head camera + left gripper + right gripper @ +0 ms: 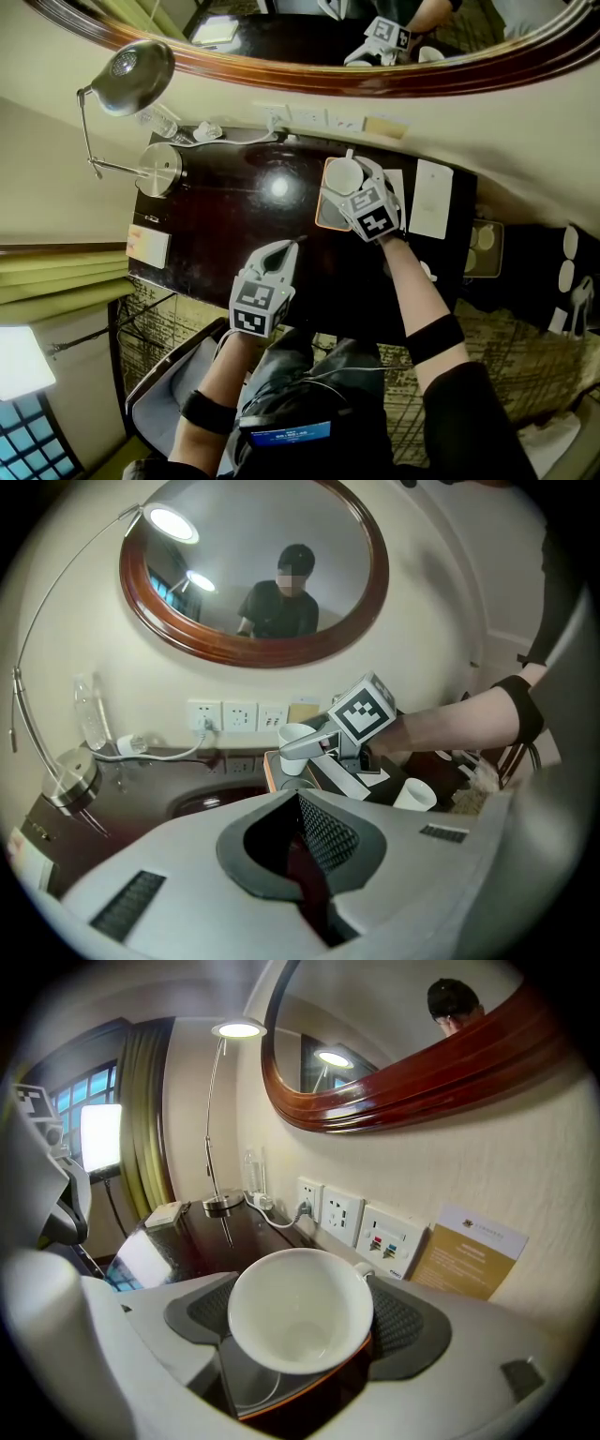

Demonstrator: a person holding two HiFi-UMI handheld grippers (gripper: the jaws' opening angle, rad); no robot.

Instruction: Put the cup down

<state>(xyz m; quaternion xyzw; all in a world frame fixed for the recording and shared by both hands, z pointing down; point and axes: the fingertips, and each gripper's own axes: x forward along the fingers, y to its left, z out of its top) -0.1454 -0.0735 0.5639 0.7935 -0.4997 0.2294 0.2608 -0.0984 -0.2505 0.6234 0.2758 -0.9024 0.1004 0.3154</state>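
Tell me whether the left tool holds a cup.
No, the left tool is shut on nothing; the right tool grips the white cup.

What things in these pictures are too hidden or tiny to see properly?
- Right gripper view: the cup hides its own underside, so whether it touches the tray cannot be told.
- Right gripper view: the print on the wall card is too small to read.
- Left gripper view: the left gripper covers the lower part of the second cup.
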